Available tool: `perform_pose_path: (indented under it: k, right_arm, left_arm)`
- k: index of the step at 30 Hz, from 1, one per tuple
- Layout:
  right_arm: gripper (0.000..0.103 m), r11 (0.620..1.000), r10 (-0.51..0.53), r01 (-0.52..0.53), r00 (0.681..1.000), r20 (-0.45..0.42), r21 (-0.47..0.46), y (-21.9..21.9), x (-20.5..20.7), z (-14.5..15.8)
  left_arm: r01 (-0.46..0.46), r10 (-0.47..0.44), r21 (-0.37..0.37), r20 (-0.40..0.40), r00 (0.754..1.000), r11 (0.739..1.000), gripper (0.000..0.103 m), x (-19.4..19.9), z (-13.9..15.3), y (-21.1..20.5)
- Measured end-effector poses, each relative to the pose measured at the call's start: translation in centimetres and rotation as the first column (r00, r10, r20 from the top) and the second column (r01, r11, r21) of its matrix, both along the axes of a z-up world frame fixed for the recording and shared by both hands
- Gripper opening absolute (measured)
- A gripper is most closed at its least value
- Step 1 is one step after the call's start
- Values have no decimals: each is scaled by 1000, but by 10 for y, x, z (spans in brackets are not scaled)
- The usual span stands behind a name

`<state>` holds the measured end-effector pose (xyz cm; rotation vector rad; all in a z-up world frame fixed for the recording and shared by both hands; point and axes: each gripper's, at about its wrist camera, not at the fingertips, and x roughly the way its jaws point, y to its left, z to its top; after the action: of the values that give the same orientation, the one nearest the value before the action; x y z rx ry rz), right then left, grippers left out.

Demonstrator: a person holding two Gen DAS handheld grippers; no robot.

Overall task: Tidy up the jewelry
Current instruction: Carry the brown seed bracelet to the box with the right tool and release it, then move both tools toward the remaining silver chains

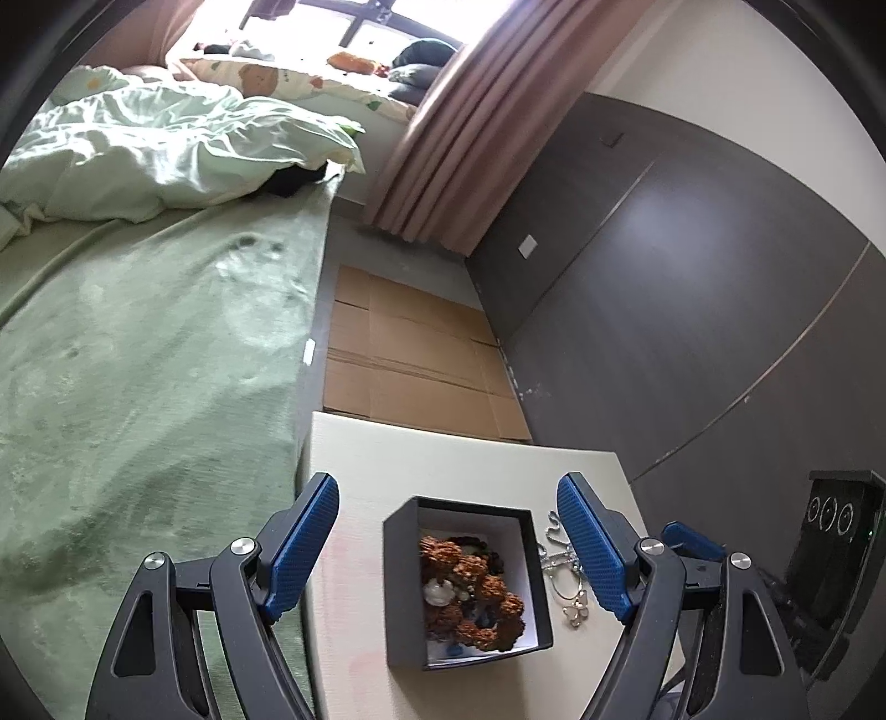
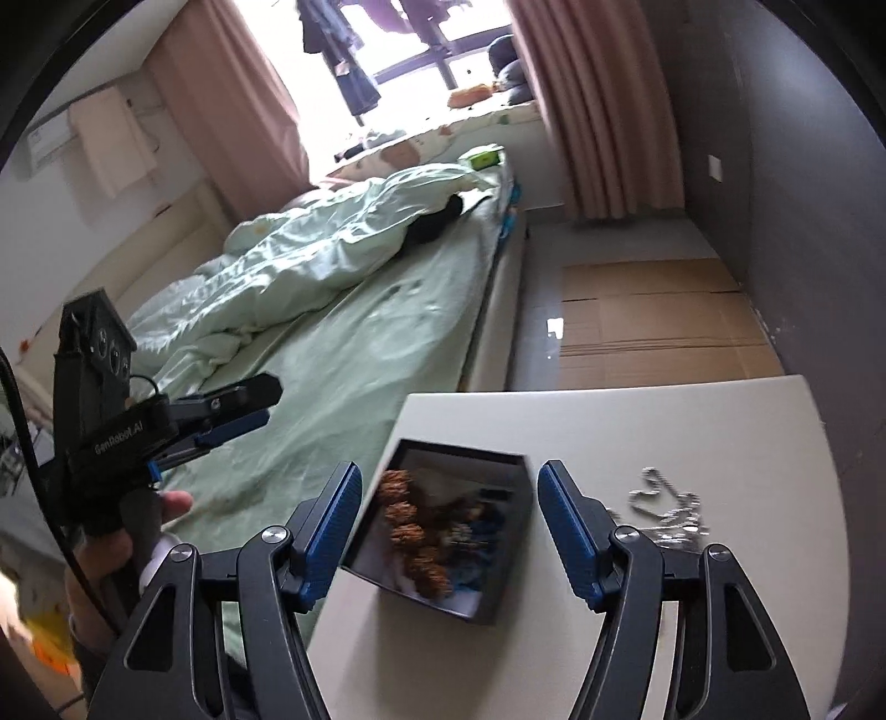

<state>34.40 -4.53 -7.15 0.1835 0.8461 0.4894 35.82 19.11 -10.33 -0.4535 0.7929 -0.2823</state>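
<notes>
Two views: left wrist, then right wrist.
Left wrist: left gripper (image 1: pixel 448 545) fingers spread, empty; black box (image 1: pixel 404 581) of beaded jewelry (image 1: pixel 470 598) on counter (image 1: pixel 354 554); silver chain (image 1: pixel 565 576) just beside box.
Right wrist: right gripper (image 2: pixel 448 526) fingers spread, empty, above box.
Risk: chain snagging or slipping off counter edge if pinched loosely.

light: daylight from window (image 2: pixel 421 50), blown out white | room: evenly lit, dim toward wall (image 1: pixel 692 310) | shadows: soft, under quilt (image 1: pixel 166 155) | glare: sheen on wall panel, bright spot on floor (image 2: pixel 554 327) | blur: box (image 2: pixel 443 526) smeared in right view, sharp in left | distortion: fisheye bending, black corners
</notes>
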Motion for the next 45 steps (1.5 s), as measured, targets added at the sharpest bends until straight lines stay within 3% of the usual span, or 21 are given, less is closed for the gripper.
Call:
perform_pose_path:
  k: [8, 12, 19, 27, 31, 37, 42, 45]
  right_arm:
    - [67, 997, -83, 83, 997, 0, 0, -51, -1, -2]
    - [67, 990, -142, 142, 990, -1, 9, -81, -1, -9]
    - [67, 974, -219, 221, 975, -49, 44, -121, 2, -38]
    - [58, 961, -238, 261, 950, -202, 92, -141, 7, -83]
    - [57, 943, -287, 314, 934, -214, 106, -158, 2, -88]
    - [57, 906, -344, 390, 903, -257, 161, -188, -4, -96]
    - [57, 877, -388, 446, 877, -285, 180, -209, -4, -99]
    - [57, 861, -407, 473, 861, -304, 185, -219, -4, -102]
  left_arm:
    - [67, -67, 40, 2, 998, 997, 81, 2, -2, -31]
    - [119, -119, 45, -11, 993, 992, 67, 3, -5, -48]
    - [189, -185, 76, -60, 981, 979, 57, 5, -16, -84]
    - [301, -296, 128, -59, 953, 945, 55, 11, -21, -146]
    - [333, -324, 139, -81, 942, 933, 53, 21, -29, -173]
    - [381, -358, 162, -155, 921, 910, 52, 43, -48, -211]
    - [429, -383, 218, -224, 896, 876, 52, 56, -72, -245]
    - [453, -391, 232, -266, 881, 861, 45, 65, -83, -260]
